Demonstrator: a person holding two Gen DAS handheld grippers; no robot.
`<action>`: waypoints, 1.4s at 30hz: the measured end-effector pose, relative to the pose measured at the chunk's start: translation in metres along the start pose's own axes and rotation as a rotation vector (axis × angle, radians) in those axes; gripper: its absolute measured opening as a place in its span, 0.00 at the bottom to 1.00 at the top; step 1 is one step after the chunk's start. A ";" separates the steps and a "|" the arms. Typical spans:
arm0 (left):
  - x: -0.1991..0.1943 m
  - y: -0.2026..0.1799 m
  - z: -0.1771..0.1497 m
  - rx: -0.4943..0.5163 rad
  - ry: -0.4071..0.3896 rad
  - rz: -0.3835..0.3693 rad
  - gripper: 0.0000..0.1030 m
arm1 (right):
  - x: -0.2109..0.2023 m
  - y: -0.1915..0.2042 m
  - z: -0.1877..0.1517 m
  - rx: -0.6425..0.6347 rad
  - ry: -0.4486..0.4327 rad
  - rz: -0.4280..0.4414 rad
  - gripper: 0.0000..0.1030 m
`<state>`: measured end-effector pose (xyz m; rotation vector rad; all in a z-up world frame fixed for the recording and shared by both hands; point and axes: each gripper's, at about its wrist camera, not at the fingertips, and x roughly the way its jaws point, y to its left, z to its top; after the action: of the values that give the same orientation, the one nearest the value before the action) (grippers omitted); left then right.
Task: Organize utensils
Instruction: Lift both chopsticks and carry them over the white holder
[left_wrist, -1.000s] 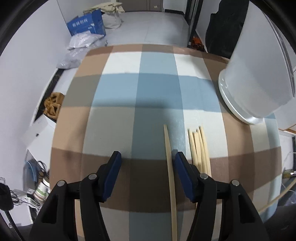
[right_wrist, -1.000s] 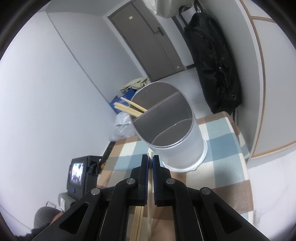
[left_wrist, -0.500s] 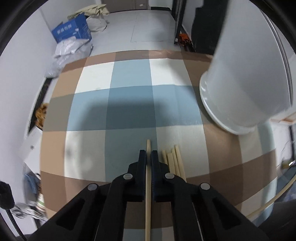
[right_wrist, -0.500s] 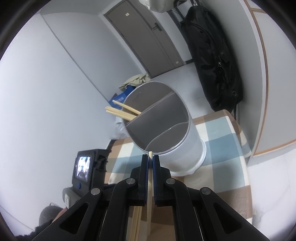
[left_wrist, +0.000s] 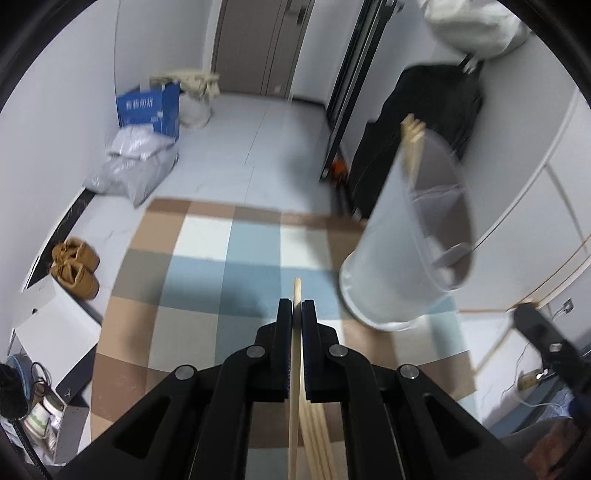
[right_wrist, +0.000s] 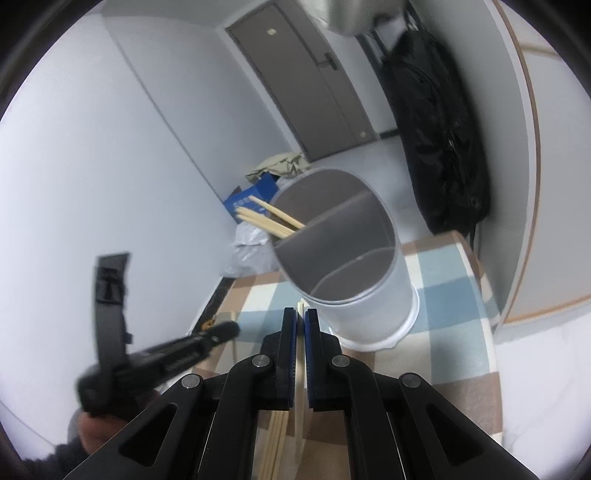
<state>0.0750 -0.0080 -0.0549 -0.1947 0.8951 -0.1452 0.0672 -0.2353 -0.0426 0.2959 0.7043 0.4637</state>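
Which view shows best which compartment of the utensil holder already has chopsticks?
The right wrist view: it looks into the utensil holder, showing chopsticks in the far compartment. The left wrist view shows its blurred side, only the stick tips visible.

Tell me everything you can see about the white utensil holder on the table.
The utensil holder is a tall, round, pale tub of what looks like frosted plastic, with a flared white foot. It stands upright on the checked tablecloth. Two curved dividers split its grey inside into three compartments. The far compartment holds a few chopsticks that lean out over the rim; the other two look empty. Neither gripper touches it.
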 end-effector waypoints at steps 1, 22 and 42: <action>-0.008 -0.003 -0.001 0.006 -0.027 -0.011 0.01 | -0.003 0.006 -0.001 -0.025 -0.011 -0.003 0.03; -0.079 -0.020 0.001 0.102 -0.192 -0.103 0.01 | -0.017 0.050 -0.011 -0.211 -0.112 -0.068 0.03; -0.094 -0.050 0.098 -0.036 -0.351 -0.214 0.01 | -0.064 0.052 0.106 -0.316 -0.218 -0.084 0.03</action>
<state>0.0919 -0.0263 0.0876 -0.3386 0.5261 -0.2843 0.0804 -0.2341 0.0912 0.0176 0.4207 0.4479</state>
